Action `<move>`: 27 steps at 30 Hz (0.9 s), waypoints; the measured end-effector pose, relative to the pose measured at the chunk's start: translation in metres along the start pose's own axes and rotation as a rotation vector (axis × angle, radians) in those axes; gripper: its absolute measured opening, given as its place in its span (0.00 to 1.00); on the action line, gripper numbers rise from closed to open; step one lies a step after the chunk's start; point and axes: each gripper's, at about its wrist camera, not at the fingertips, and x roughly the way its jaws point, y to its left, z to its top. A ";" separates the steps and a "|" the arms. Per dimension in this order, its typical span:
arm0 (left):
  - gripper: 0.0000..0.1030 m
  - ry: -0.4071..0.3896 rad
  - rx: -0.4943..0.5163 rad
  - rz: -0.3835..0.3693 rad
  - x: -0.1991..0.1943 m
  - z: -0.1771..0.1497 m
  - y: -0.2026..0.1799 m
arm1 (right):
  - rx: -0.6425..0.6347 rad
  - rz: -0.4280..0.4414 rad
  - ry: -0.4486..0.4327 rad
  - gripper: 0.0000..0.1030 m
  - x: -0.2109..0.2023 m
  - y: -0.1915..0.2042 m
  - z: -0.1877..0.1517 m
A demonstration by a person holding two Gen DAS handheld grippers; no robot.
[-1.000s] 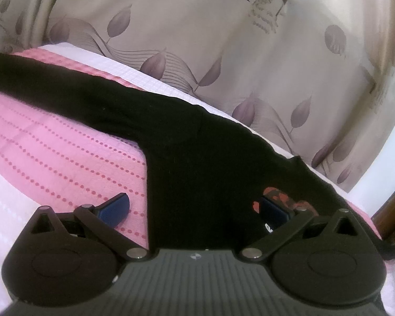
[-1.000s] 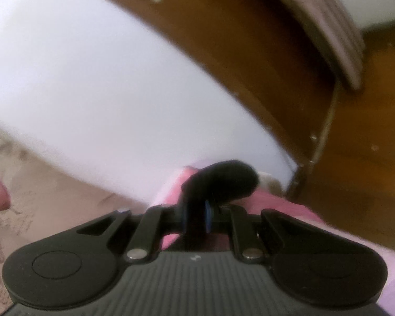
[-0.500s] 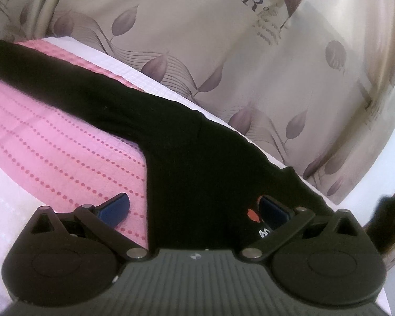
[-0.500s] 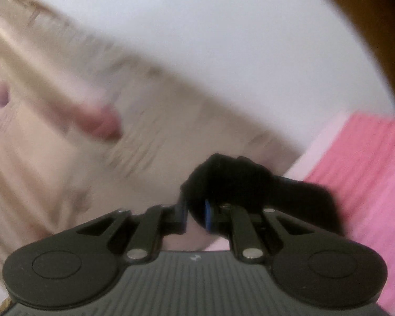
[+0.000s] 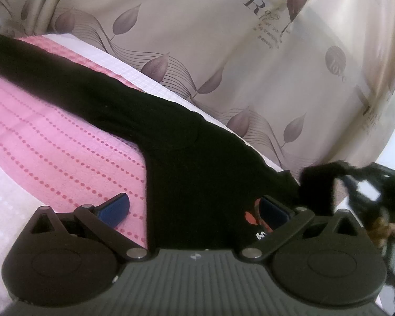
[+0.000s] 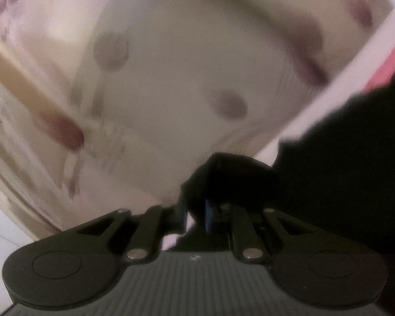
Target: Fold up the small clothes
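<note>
A black top [image 5: 197, 163] lay spread on a pink dotted bedcover [image 5: 65, 163], one long sleeve [image 5: 52, 73] stretched away toward the far left corner of the bed. Its body reached to the bed's far edge, where a narrow white strip of the cover met a beige curtain [image 5: 223, 39] printed with mauve leaves.

The left gripper [image 5: 194, 208] stood low over the garment's near edge with its jaws wide apart. The left blue pad [image 5: 113, 208] sat over bare pink bedcover just beside the top's side hem; the right blue pad [image 5: 273, 210] sat over the black cloth next to a small red and white print [image 5: 252, 218]. Nothing was clamped between them; whether either pad touched the fabric could not be told.

The right gripper [image 6: 194, 213] was closed almost fully, its blue pads pinching a bunched fold of the same black top [image 6: 223, 179]. The cloth trailed from the pads to the right, into the dark mass of the garment. This view was motion-blurred. In the left view, that raised fold [image 5: 316, 184] and the right gripper showed dimly at the right edge.
</note>
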 end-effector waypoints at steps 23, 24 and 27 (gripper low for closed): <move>1.00 -0.003 -0.010 -0.002 0.001 0.000 -0.001 | -0.206 -0.052 0.193 0.12 0.084 0.021 -0.079; 1.00 -0.003 -0.010 -0.002 0.001 0.000 -0.001 | -0.211 -0.051 0.195 0.13 0.085 0.023 -0.080; 1.00 -0.003 -0.010 -0.002 0.001 0.000 -0.001 | -0.242 -0.054 0.224 0.13 0.092 0.028 -0.082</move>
